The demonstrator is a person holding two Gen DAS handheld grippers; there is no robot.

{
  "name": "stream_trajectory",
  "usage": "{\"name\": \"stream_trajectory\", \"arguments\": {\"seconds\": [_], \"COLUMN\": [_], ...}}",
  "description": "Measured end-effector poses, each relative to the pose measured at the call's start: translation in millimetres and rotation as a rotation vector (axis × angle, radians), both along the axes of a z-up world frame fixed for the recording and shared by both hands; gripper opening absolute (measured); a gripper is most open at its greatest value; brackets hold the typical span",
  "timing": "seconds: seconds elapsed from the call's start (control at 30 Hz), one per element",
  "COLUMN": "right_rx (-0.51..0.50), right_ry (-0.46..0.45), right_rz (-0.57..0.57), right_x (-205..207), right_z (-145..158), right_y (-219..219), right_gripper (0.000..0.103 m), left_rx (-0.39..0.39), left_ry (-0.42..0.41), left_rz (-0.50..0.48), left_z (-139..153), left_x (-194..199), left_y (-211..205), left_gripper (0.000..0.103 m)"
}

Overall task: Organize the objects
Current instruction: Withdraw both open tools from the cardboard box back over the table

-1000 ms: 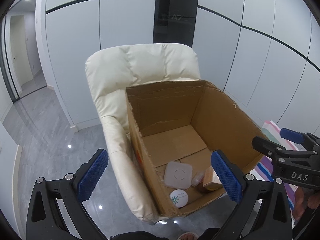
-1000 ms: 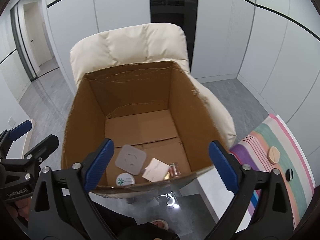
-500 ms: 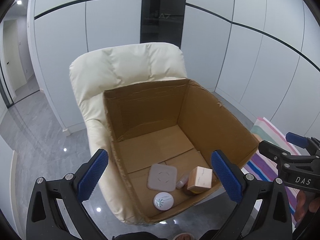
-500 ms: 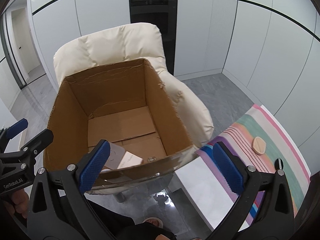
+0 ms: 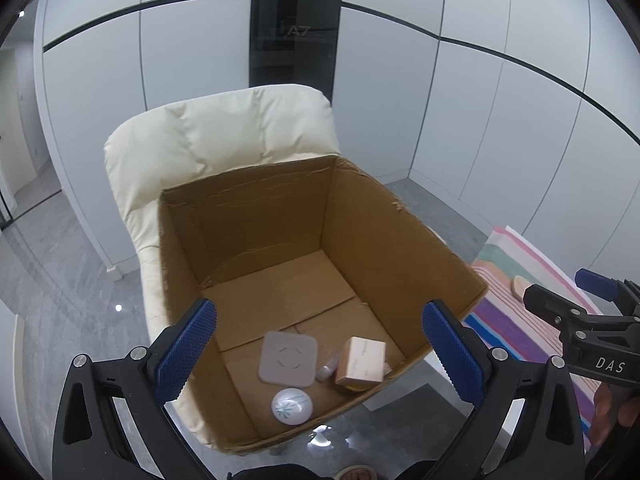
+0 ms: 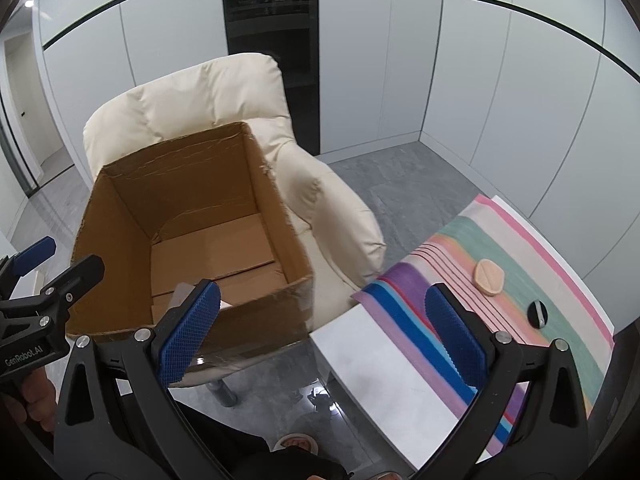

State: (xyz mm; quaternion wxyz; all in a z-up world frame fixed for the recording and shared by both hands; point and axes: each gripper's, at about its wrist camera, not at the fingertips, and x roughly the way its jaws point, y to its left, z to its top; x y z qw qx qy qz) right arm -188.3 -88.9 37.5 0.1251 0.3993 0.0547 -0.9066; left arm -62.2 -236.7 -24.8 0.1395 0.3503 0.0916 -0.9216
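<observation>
While both grippers [image 5: 316, 354] [image 6: 320, 330] hung wide open, empty — box [image 5: 400, 240] held four items — I judged next: the peach disc [image 6: 489, 277], right of frame.

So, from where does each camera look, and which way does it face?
Left wrist: sits on the left gripper, looks down into the cardboard box on the cream chair; the right gripper shows at the right edge.
Right wrist: sits on the right gripper, looks toward the striped cloth; the left gripper shows at the left edge.
Shared: box, chair, cloth.
</observation>
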Motion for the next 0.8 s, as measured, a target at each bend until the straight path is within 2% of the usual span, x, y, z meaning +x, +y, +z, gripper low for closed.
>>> {"name": "stream_trajectory", "arguments": {"seconds": [0.8], "right_rx": [0.006], "right_ry": [0.009], "right_rz": [-0.17], "right_x": [15], "right_z": [1], "right_y": [106], "right_gripper": [0.103], "left_rx": [-0.004], "left_ry": [0.013], "left_rz": [-0.162], "left_z": [5], "left_x": [-37], "left_y": [89], "left_gripper": [0.103]}}
